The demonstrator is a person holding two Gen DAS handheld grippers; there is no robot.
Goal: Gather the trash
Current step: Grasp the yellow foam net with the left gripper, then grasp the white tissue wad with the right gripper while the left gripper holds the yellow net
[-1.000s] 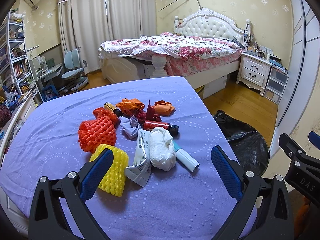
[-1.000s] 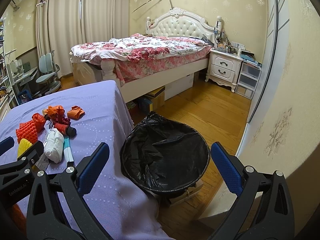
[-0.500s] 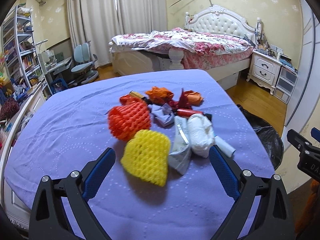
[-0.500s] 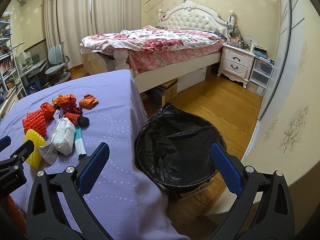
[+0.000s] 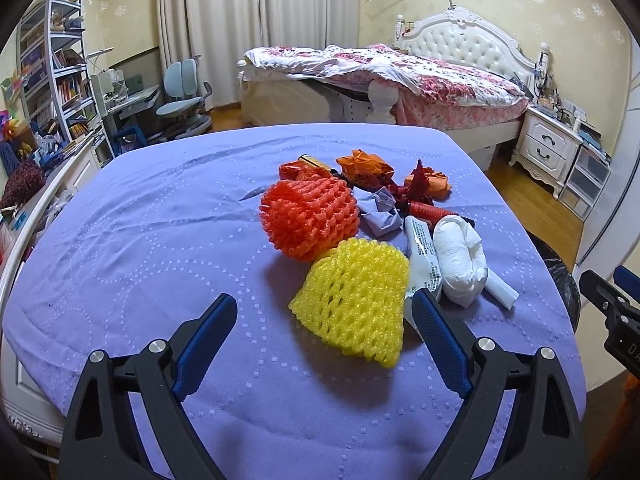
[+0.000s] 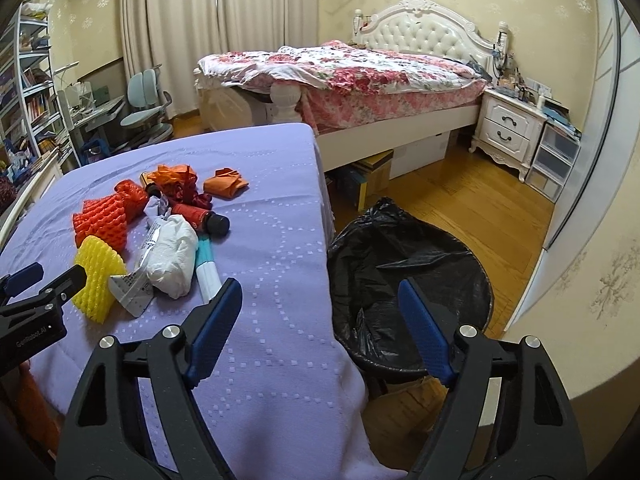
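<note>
Both views are evenly lit by soft indoor light; straight lines are bent and corners blackened by fisheye distortion.

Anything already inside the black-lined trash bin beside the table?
In the right wrist view the black-lined trash bin shows only crumpled black liner. No trash is visible inside, but its near inner wall and bottom are hidden behind the right gripper and the tablecloth edge.

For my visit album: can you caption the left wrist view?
Open left hand-held gripper nears a yellow foam net among trash on a purple-covered table.
</note>
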